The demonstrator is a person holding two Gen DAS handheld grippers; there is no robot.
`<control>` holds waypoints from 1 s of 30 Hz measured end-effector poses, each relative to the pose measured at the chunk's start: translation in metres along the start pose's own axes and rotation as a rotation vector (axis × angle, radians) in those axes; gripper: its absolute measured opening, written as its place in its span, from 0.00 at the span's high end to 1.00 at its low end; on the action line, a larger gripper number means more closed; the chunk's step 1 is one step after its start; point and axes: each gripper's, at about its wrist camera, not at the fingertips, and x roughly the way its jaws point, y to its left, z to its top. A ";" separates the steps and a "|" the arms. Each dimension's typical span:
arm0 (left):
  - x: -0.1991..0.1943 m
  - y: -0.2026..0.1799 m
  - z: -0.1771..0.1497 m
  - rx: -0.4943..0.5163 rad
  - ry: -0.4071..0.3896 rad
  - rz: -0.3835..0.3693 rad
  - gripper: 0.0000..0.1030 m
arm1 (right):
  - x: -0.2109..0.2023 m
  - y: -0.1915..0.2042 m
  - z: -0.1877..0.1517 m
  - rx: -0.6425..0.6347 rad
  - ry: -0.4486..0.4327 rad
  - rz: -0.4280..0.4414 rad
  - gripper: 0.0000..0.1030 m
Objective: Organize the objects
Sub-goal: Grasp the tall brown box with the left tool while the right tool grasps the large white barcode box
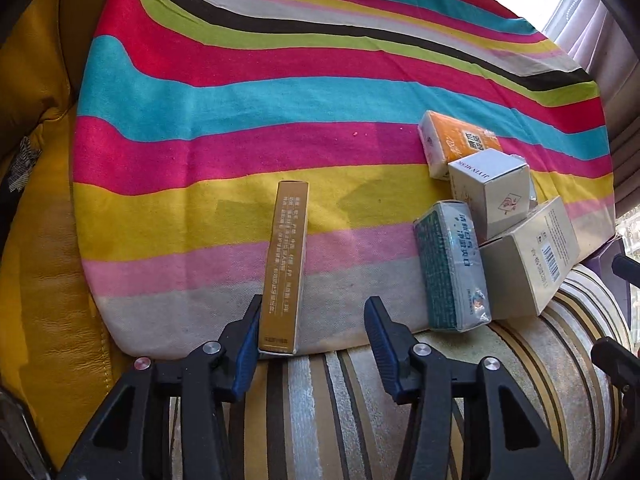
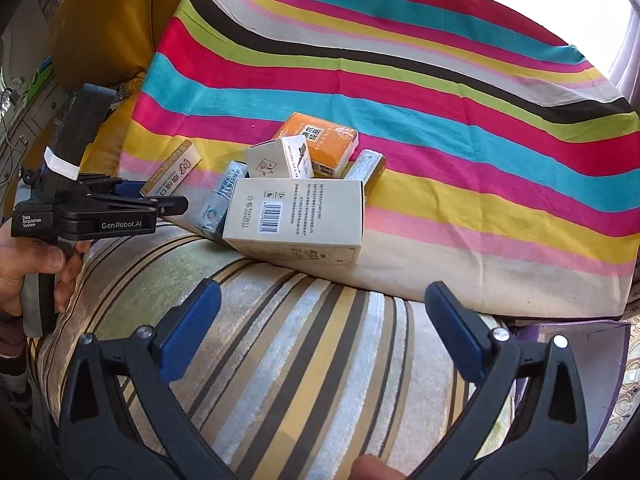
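Observation:
A long gold box [image 1: 285,268] lies on the striped cloth [image 1: 280,92], its near end between my left gripper's [image 1: 312,316] open jaws, touching the left pad [image 1: 250,332]. It also shows in the right wrist view [image 2: 172,174]. To the right is a pile: an orange pack [image 1: 460,140], a white cube box [image 1: 494,194], a green-grey pack [image 1: 452,268] and a large white barcode box [image 1: 532,258]. In the right wrist view the barcode box [image 2: 298,216] sits nearest. My right gripper [image 2: 320,312] is open and empty, short of the pile. My left gripper [image 2: 132,196] shows at the left.
The cloth [image 2: 440,100] covers a cushion on a striped sofa seat [image 2: 280,360]. A yellow leather cushion [image 1: 48,240] is at left. A purple box [image 2: 580,360] stands at the right edge. A silver-grey box [image 2: 366,164] lies behind the pile.

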 end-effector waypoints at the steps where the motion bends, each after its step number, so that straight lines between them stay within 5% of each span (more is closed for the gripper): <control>1: -0.001 0.000 0.000 -0.001 -0.005 -0.001 0.57 | 0.003 0.002 0.003 -0.005 0.006 0.002 0.01; 5: -0.004 0.004 -0.003 -0.010 -0.023 -0.017 0.78 | 0.015 0.007 0.010 -0.014 0.026 -0.004 0.01; 8: -0.006 0.007 -0.005 -0.018 -0.033 -0.032 0.82 | 0.022 0.010 0.016 -0.013 0.034 -0.010 0.01; 30: -0.010 0.007 -0.008 -0.020 -0.082 -0.052 0.84 | 0.060 0.015 0.035 -0.001 0.073 -0.036 0.01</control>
